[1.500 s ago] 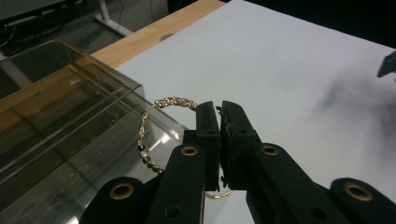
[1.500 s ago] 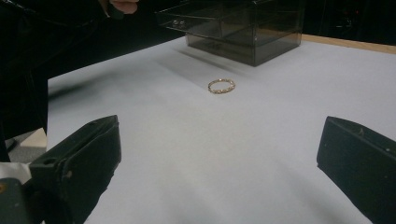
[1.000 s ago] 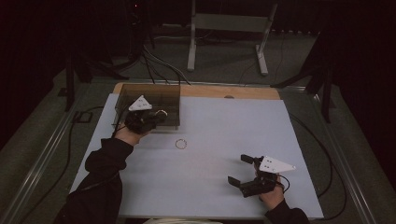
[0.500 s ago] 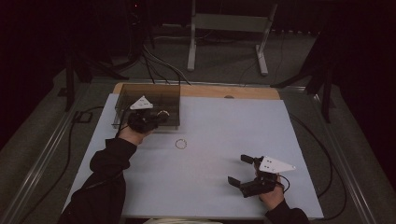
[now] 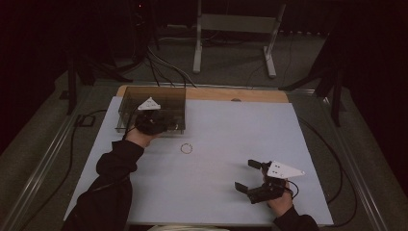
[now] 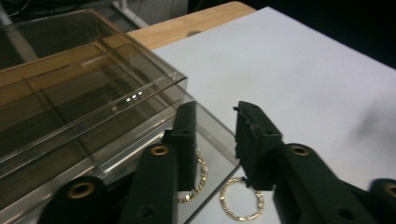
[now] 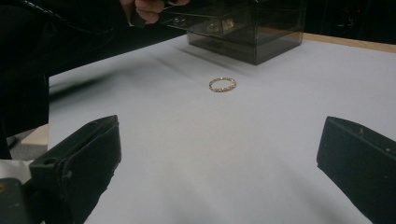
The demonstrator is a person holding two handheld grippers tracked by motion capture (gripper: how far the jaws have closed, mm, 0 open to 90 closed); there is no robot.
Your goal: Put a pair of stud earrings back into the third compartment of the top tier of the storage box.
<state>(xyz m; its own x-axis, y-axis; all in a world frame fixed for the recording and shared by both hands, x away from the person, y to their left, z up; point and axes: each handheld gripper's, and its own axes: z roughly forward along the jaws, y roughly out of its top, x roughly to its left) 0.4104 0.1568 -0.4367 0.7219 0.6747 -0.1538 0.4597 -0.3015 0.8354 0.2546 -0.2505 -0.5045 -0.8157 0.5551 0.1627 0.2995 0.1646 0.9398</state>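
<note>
White table (image 5: 216,192), left tool (image 5: 153,121) at box (image 5: 159,98), right tool (image 5: 255,177) apart.

Dim, grainy frames; dark surroundings

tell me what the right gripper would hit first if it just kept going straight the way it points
Probably the gold ring lying alone on the white table; the right gripper is open and aimed roughly at it. Beyond it stands the smoky clear box.
</note>
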